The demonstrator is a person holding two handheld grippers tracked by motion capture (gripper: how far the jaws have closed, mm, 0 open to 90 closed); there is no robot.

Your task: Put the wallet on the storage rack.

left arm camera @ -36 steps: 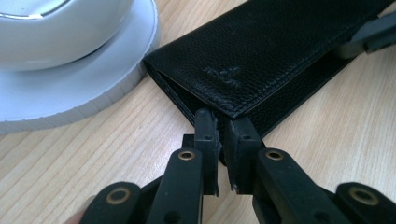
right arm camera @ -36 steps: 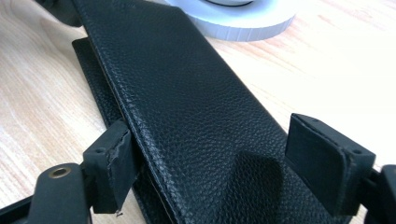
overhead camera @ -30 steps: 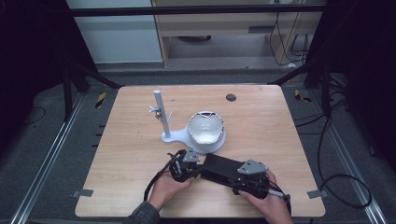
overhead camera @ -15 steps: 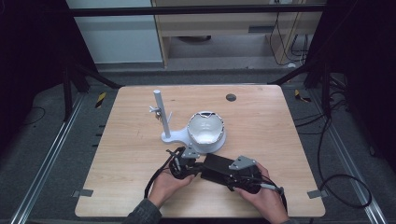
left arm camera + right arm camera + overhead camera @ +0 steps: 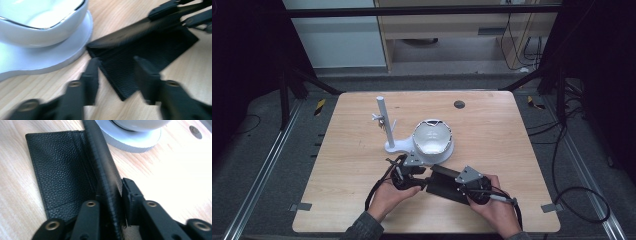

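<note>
A black leather wallet (image 5: 443, 186) lies open on the wooden table (image 5: 512, 150), near the front edge. My right gripper (image 5: 112, 188) is shut on its upper flap (image 5: 100, 152), holding it on edge above the lower panel (image 5: 60, 167). In the high view the right gripper (image 5: 456, 179) sits at the wallet's right end. My left gripper (image 5: 116, 63) stands open at the wallet's (image 5: 150, 47) near corner, with one finger (image 5: 91, 72) on bare wood. From above, the left gripper (image 5: 423, 176) is at the wallet's left end.
A white bowl (image 5: 432, 137) rests on a white stand base (image 5: 397, 146) with an upright post (image 5: 383, 117), just behind the wallet. The base's rim (image 5: 50, 56) nearly touches the wallet's corner. A dark round hole (image 5: 459, 104) marks the table's far side.
My right gripper has shifted a little to the left with the wallet flap in it. The left gripper has barely moved.
</note>
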